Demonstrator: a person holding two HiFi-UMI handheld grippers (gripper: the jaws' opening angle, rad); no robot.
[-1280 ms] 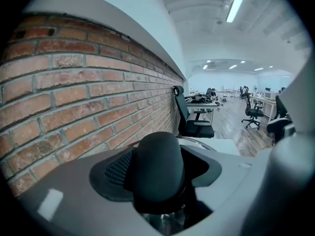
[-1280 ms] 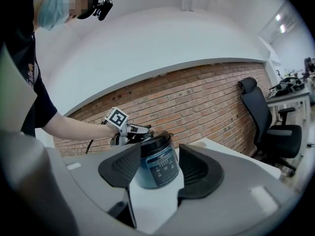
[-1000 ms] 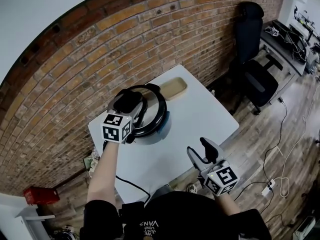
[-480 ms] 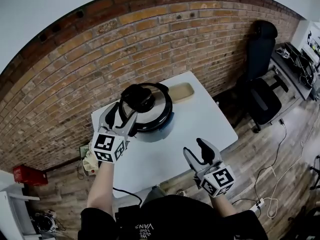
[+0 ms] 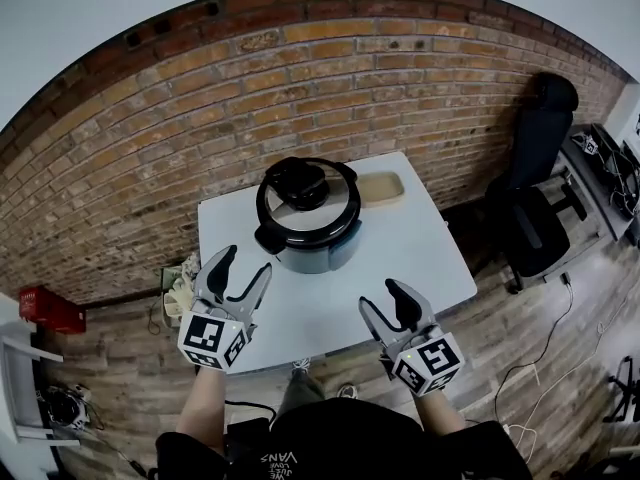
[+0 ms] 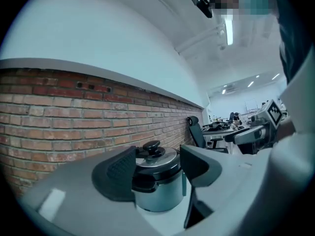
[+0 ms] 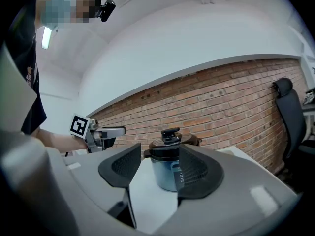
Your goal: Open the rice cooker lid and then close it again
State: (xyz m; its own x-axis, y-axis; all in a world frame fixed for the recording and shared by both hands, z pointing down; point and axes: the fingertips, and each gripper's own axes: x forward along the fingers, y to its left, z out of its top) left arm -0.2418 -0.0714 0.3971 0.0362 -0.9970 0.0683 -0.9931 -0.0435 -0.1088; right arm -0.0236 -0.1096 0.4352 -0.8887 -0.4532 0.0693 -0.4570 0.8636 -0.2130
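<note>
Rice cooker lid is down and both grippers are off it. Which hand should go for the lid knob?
Left, probably. The left gripper sits nearer the rice cooker than the right gripper, its fingers stand apart, and the lid knob shows between them in the left gripper view.

A bare stretch of the table (image 5: 420, 258) was seen in front of the rice cooker (image 5: 307, 230) and to its right, open to approach. Behind the rice cooker, passage was closed off by the brick wall (image 5: 200, 138). A tan dish (image 5: 381, 188) was set just at its right rear. An office chair (image 5: 530, 198) was parked well to its right.
</note>
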